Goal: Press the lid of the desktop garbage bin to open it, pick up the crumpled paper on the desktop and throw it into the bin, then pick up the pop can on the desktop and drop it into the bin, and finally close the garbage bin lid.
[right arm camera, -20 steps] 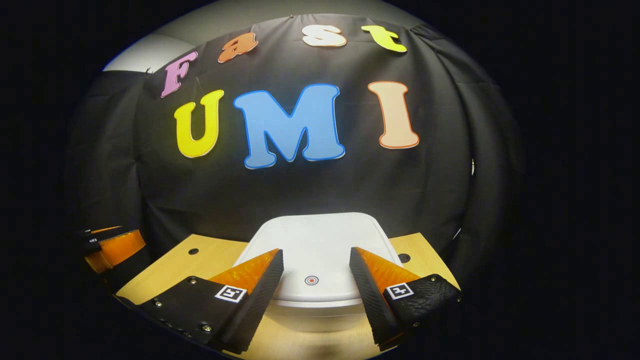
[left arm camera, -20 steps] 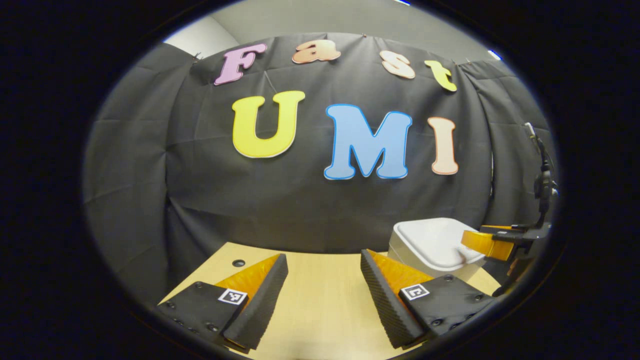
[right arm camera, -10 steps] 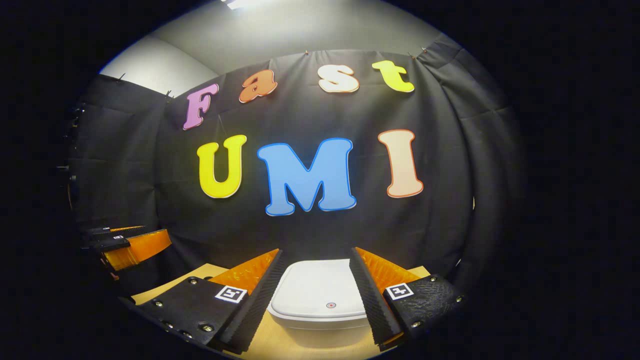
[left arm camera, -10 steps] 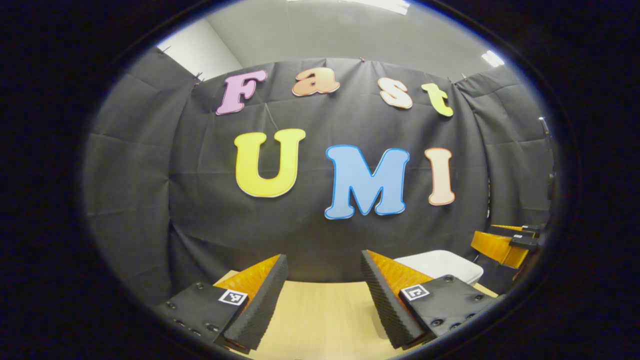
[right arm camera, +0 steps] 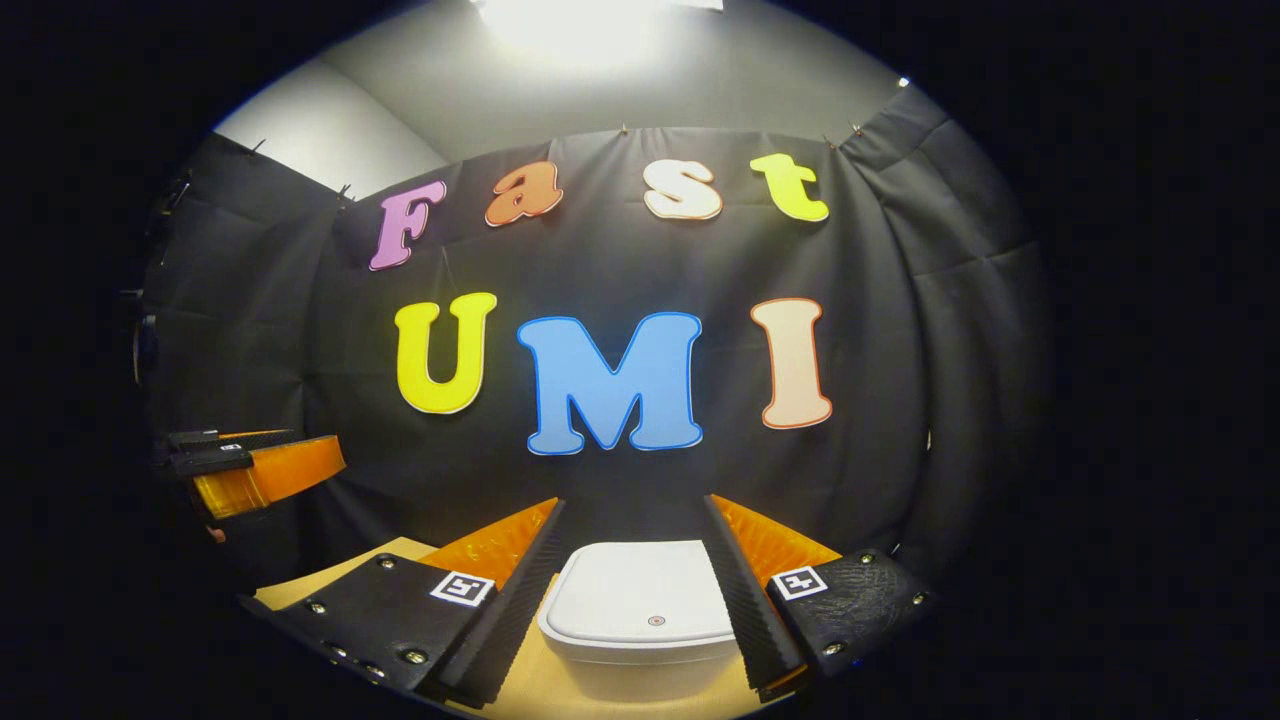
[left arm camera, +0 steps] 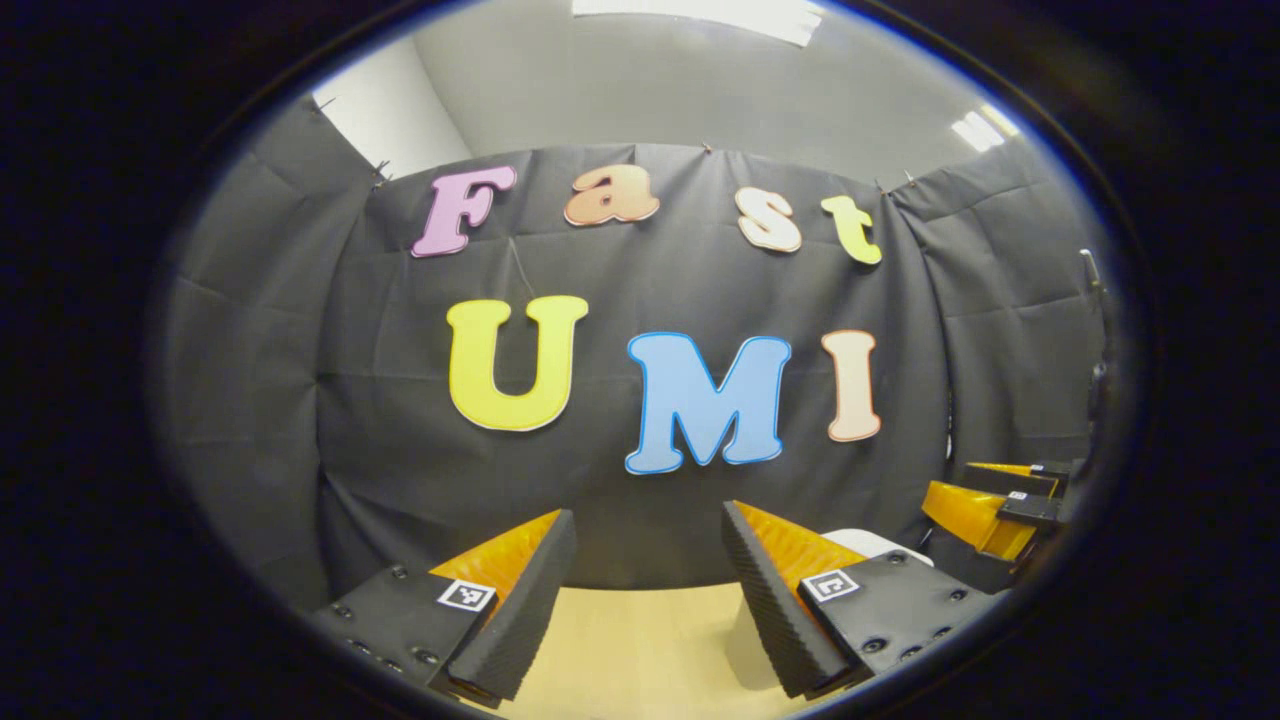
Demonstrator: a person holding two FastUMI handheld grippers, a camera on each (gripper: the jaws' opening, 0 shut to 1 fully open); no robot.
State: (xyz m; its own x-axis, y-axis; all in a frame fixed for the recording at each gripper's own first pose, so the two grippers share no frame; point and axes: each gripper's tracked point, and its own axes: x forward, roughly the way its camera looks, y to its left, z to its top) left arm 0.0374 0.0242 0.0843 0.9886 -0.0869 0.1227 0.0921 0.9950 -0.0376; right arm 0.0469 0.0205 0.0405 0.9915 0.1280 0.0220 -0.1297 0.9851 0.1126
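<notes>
white garbage bin [right arm camera: 640,650] – lid [right arm camera: 640,600] white with 1 small red dot [right arm camera: 656,621]; pale wood-grain desktop [left arm camera: 640,650]; grey ceiling [left arm camera: 700,90] – bright white light panels.

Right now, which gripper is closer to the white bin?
The right gripper. The white bin sits straight ahead between its open fingers. The left gripper is off to the side, with the bin past its right finger.

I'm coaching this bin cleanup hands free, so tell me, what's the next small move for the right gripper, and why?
Probably bring the right gripper forward and down toward the small round mark on the bin lid and press there. The lid lies flat and closed on the white bin, which sits framed between the gripper's open fingers with a gap to it, so nothing can go in yet.
</notes>
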